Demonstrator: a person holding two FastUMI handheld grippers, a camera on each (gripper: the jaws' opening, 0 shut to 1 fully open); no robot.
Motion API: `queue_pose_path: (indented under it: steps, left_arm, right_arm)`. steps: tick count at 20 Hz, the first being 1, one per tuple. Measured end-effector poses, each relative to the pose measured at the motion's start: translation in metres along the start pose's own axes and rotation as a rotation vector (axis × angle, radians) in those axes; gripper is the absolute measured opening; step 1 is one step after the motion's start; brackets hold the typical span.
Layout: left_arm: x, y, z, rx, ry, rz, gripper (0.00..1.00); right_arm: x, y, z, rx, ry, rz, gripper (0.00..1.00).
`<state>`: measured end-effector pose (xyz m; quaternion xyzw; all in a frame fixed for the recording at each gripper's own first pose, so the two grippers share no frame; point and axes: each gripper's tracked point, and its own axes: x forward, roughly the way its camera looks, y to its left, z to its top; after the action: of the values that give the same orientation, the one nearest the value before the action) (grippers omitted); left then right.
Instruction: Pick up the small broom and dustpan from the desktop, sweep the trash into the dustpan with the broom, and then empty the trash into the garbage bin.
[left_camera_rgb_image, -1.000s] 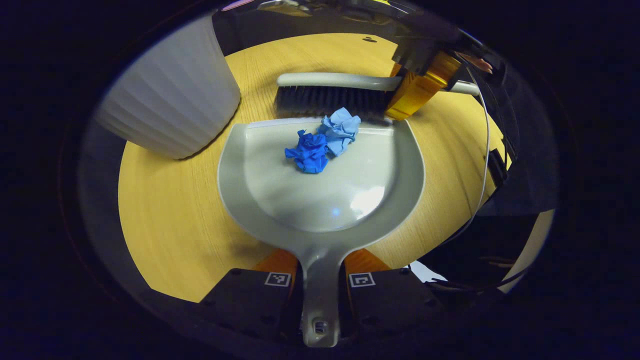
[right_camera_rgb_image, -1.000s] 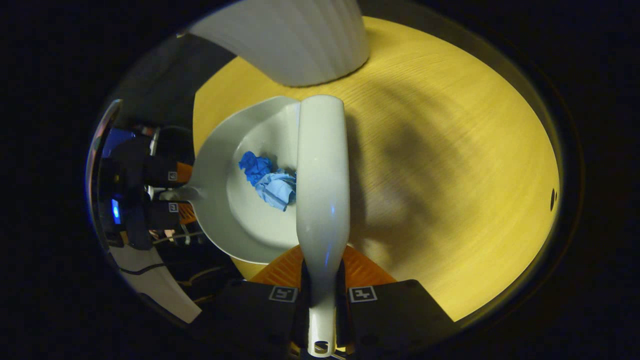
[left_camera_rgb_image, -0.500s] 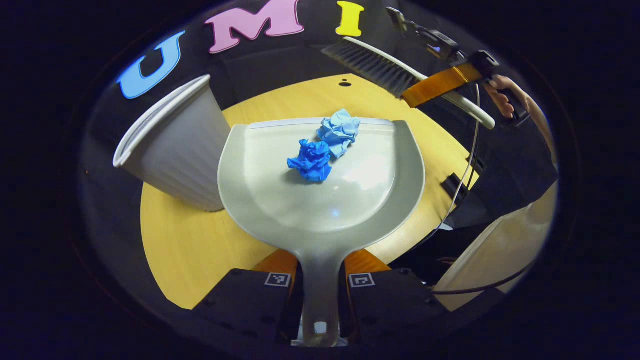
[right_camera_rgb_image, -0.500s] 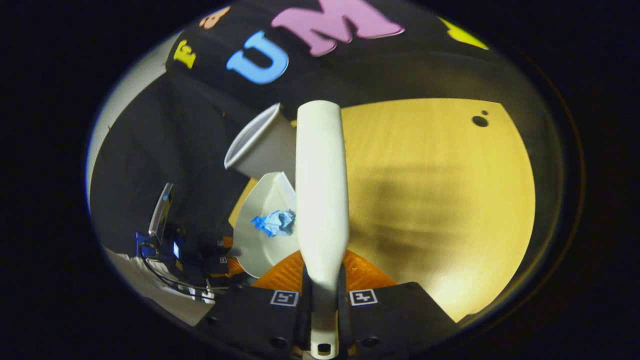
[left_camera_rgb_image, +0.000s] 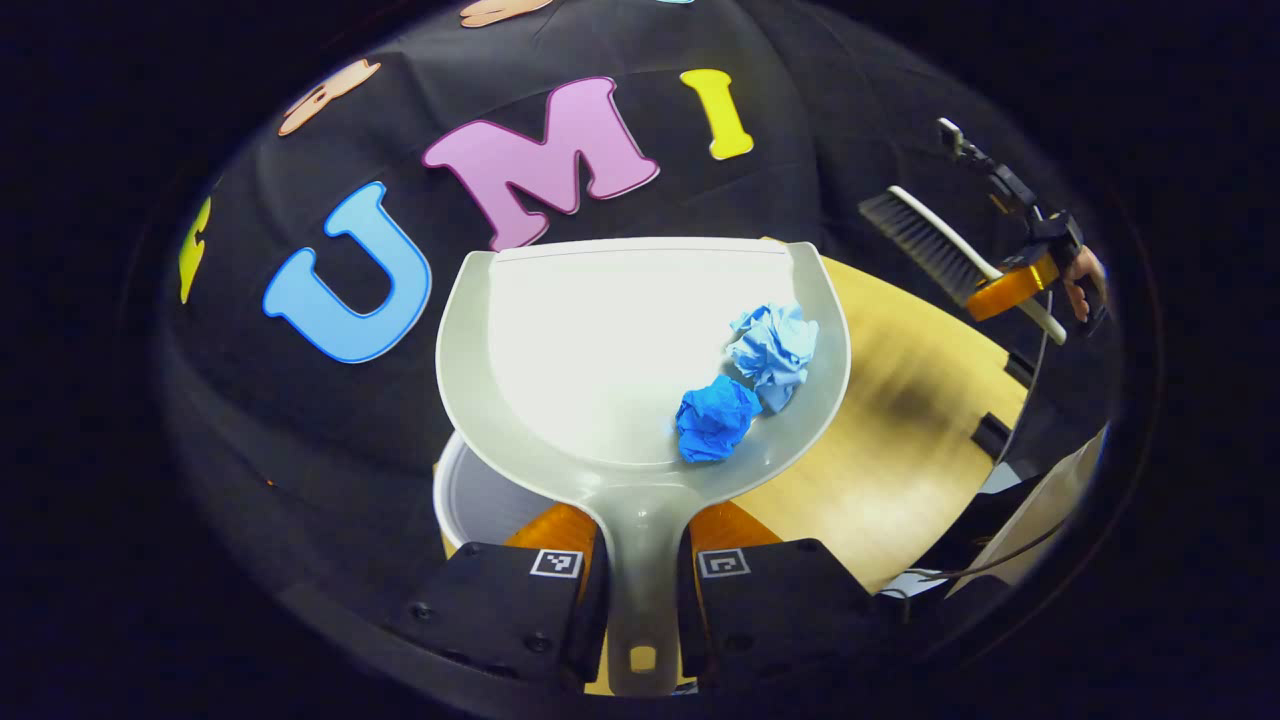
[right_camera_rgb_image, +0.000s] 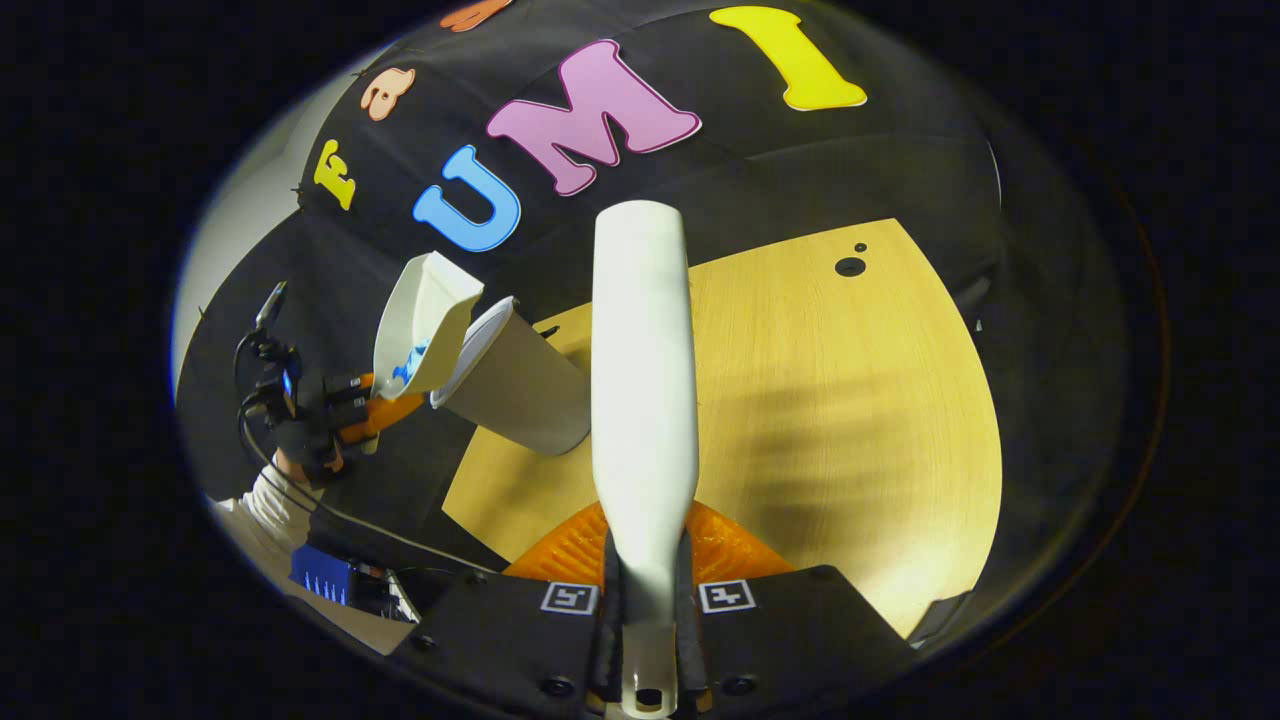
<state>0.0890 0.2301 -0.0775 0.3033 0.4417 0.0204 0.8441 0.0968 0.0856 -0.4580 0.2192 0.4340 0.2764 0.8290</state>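
My left gripper (left_camera_rgb_image: 640, 585) is shut on the handle of the grey dustpan (left_camera_rgb_image: 600, 340), which is lifted and tipped up over the white garbage bin (left_camera_rgb_image: 475, 495). A dark blue paper ball (left_camera_rgb_image: 715, 420) and a light blue paper ball (left_camera_rgb_image: 775, 345) lie low at the pan's right side. My right gripper (right_camera_rgb_image: 645, 600) is shut on the white broom (right_camera_rgb_image: 642, 380), held above the table. In the right gripper view the dustpan (right_camera_rgb_image: 425, 320) hangs beside the bin's (right_camera_rgb_image: 515, 385) rim, held by the left gripper (right_camera_rgb_image: 375, 400). The broom (left_camera_rgb_image: 945, 255) and right gripper (left_camera_rgb_image: 1010, 285) are off to the right.
The wooden table (right_camera_rgb_image: 830, 400) has a small dark hole (right_camera_rgb_image: 850, 266) near its far edge. A person's hand and sleeve (right_camera_rgb_image: 275, 490) hold the left gripper at the left. Cables (left_camera_rgb_image: 1020, 400) hang at the table's right side.
The dustpan has been raised off the table and over the bin, and the paper balls slid back toward the handle on the right. The broom rose and drew away to the right.
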Motion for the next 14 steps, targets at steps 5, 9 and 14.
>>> queue_pose_path:
  steps: [5,9,14]
  left_arm:
    - [0.002,0.105,-0.016,0.125,0.136,0.221,0.25]
    - [0.004,0.162,-0.032,0.274,0.268,0.348,0.25]
    - [-0.009,0.195,-0.038,0.602,0.381,0.496,0.27]
  right_arm:
    - [0.013,0.008,-0.009,0.008,0.043,0.018,0.22]
    - [0.017,0.011,-0.012,-0.001,0.06,0.024,0.22]
    - [0.024,0.014,-0.013,-0.005,0.076,0.029,0.22]
